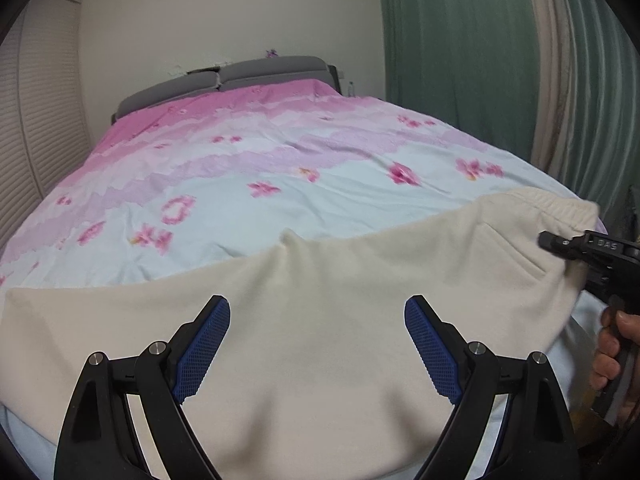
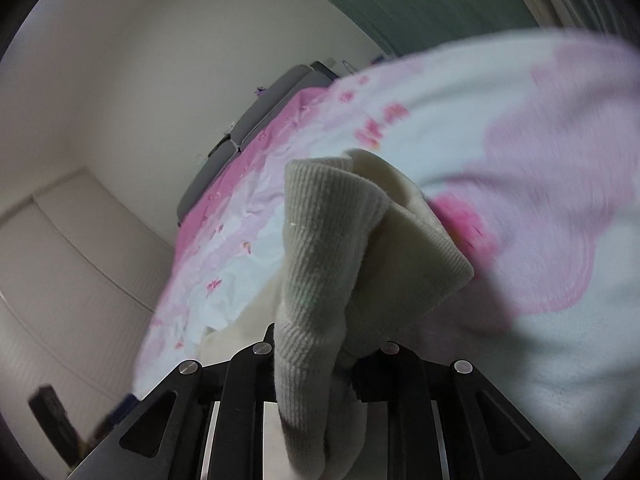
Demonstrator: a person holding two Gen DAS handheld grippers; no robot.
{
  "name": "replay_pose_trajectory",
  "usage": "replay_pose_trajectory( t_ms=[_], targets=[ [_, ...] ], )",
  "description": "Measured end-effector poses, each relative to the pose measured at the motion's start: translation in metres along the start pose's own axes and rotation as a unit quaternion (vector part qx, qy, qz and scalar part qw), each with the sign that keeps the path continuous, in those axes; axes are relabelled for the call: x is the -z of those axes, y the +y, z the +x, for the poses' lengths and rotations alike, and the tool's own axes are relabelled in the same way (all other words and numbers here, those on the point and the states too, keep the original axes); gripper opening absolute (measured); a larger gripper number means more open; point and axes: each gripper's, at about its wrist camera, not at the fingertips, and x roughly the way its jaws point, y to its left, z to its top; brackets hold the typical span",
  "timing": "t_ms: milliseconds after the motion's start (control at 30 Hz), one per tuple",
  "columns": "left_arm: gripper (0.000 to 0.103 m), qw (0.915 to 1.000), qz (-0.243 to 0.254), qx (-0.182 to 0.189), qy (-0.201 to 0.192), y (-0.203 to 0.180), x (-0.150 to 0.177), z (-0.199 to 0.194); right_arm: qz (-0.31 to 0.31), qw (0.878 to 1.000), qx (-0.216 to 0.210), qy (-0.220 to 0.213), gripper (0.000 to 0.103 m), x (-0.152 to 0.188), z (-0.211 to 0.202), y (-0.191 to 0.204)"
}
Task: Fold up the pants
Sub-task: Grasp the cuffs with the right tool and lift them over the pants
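Our left gripper (image 1: 316, 344) hovers wide above cream pants (image 1: 320, 280); right gripper (image 2: 340, 360) pinches waistband (image 2: 320, 240). We should grip far leg ahead, lift evenly.

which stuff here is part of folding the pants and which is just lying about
Part of the job:
pants
left gripper, open over them
right gripper, shut on the waistband

Just there:
bedspread
headboard
curtain
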Motion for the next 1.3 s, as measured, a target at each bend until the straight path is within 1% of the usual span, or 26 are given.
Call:
replay_pose_trajectory(
  t_ms=[67,100,167,200,267,367,433,467,500,567,600,667,700,767,833,933,967,1000,1033,1100,1167,1267,1300],
  targets=[
    [0.090,0.9999,-0.009,-0.013,-0.004,0.018,-0.004,-0.005,-0.034,0.999,0.015,-0.008,0.021,-0.005,-0.009,0.023],
    [0.090,0.9997,-0.014,-0.017,-0.005,0.025,-0.006,-0.008,-0.063,0.998,0.024,-0.015,0.020,-0.006,-0.011,0.046],
    [0.090,0.9990,-0.033,-0.029,-0.011,0.049,-0.009,-0.015,-0.099,0.994,0.029,-0.024,0.020,-0.006,-0.014,0.075],
    [0.090,0.9984,-0.042,-0.035,-0.015,0.062,-0.010,-0.020,-0.132,0.990,0.034,-0.031,0.020,-0.003,-0.014,0.101],
    [0.090,0.9972,-0.056,-0.046,-0.019,0.085,-0.011,-0.028,-0.180,0.982,0.038,-0.040,0.020,0.002,-0.013,0.141],
    [0.090,0.9951,-0.074,-0.063,-0.020,0.121,-0.009,-0.045,-0.241,0.969,0.037,-0.048,0.020,0.018,-0.006,0.197],
    [0.090,0.9939,-0.082,-0.071,-0.021,0.143,-0.005,-0.056,-0.288,0.956,0.037,-0.047,0.020,0.040,0.010,0.243],
    [0.090,0.9931,-0.083,-0.079,-0.022,0.155,-0.002,-0.063,-0.304,0.951,0.038,-0.044,0.020,0.051,0.016,0.257],
    [0.090,0.9924,-0.083,-0.087,-0.024,0.165,0.001,-0.069,-0.335,0.940,0.042,-0.036,0.020,0.069,0.030,0.283],
    [0.092,0.9902,-0.085,-0.107,-0.028,0.188,0.010,-0.082,-0.371,0.928,0.042,-0.017,0.019,0.095,0.050,0.313],
    [0.092,0.9888,-0.087,-0.118,-0.030,0.202,0.015,-0.089,-0.399,0.916,0.046,0.003,0.019,0.118,0.068,0.333],
    [0.092,0.9860,-0.092,-0.136,-0.030,0.222,0.026,-0.099,-0.438,0.897,0.053,0.034,0.019,0.157,0.096,0.352],
    [0.092,0.9843,-0.099,-0.143,-0.028,0.236,0.032,-0.104,-0.449,0.891,0.054,0.047,0.019,0.176,0.101,0.358],
    [0.092,0.9818,-0.115,-0.149,-0.021,0.257,0.044,-0.109,-0.480,0.872,0.058,0.079,0.019,0.215,0.124,0.368],
    [0.092,0.9799,-0.126,-0.154,-0.016,0.272,0.053,-0.112,-0.499,0.859,0.053,0.098,0.019,0.245,0.134,0.374],
    [0.092,0.9775,-0.140,-0.158,-0.010,0.290,0.067,-0.112,-0.538,0.833,0.057,0.116,0.019,0.282,0.139,0.379],
    [0.092,0.9770,-0.145,-0.156,-0.007,0.296,0.071,-0.111,-0.544,0.829,0.059,0.120,0.019,0.283,0.142,0.377],
    [0.092,0.9770,-0.147,-0.154,-0.005,0.298,0.074,-0.109,-0.555,0.820,0.061,0.127,0.019,0.294,0.144,0.377],
    [0.092,0.9770,-0.149,-0.152,-0.003,0.300,0.076,-0.107,-0.561,0.815,0.065,0.130,0.019,0.299,0.144,0.380],
    [0.092,0.9770,-0.152,-0.149,-0.004,0.301,0.080,-0.106,-0.571,0.808,0.069,0.130,0.019,0.304,0.142,0.379],
    [0.092,0.9770,-0.156,-0.146,-0.003,0.304,0.083,-0.104,-0.575,0.805,0.071,0.128,0.019,0.310,0.139,0.384],
    [0.092,0.9768,-0.159,-0.143,-0.003,0.307,0.086,-0.106,-0.578,0.804,0.063,0.127,0.019,0.314,0.140,0.389],
    [0.092,0.9766,-0.160,-0.143,-0.004,0.308,0.086,-0.107,-0.584,0.800,0.058,0.127,0.019,0.317,0.141,0.392]
  ],
)
